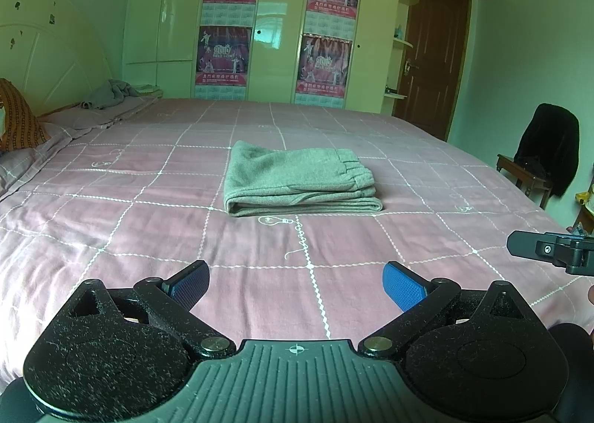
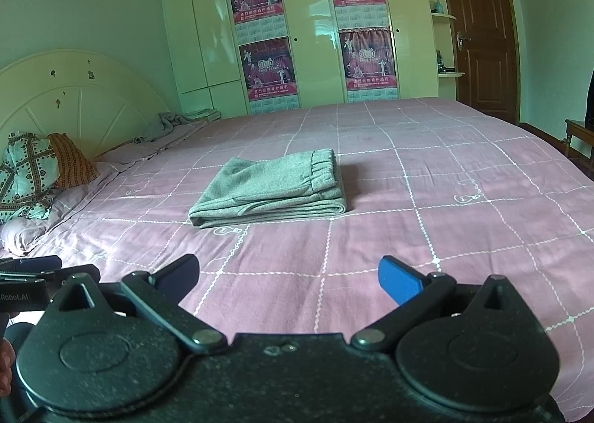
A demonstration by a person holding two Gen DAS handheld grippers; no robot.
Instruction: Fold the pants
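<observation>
Broadly, the bed [image 1: 111, 237] fills everything ahead of both claws, its pink checked cover spread flat enough to serve as a working surface for folding. Beyond it, far past the claws, a wardrobe [image 1: 282, 33] with posters on its doors stands against the wall, and a curved headboard [image 2: 74, 96] rises off to the left, with pillows [image 2: 33, 178] heaped below it, out of the way of the work. A chair [image 1: 534, 170] draped in a dark garment sits off to the right of the left claw, clear of the bed. The pants [image 1: 300, 181] lie straight ahead of the left claw and a little left of centre ahead of the right claw, well apart from both; they are a compact grey stack of several layers, the elastic waistband on top at the right end and the rounded fold edge facing the claws. Judging by that neat bundle, the folding looks finished or very nearly so. The left claw [image 1: 297, 287] is spread wide with nothing between its blue pads, held low over the cover and back from the pants. The right claw [image 2: 289, 278] is likewise spread and empty, just beside the left one, which suggests the stack has been let go.
</observation>
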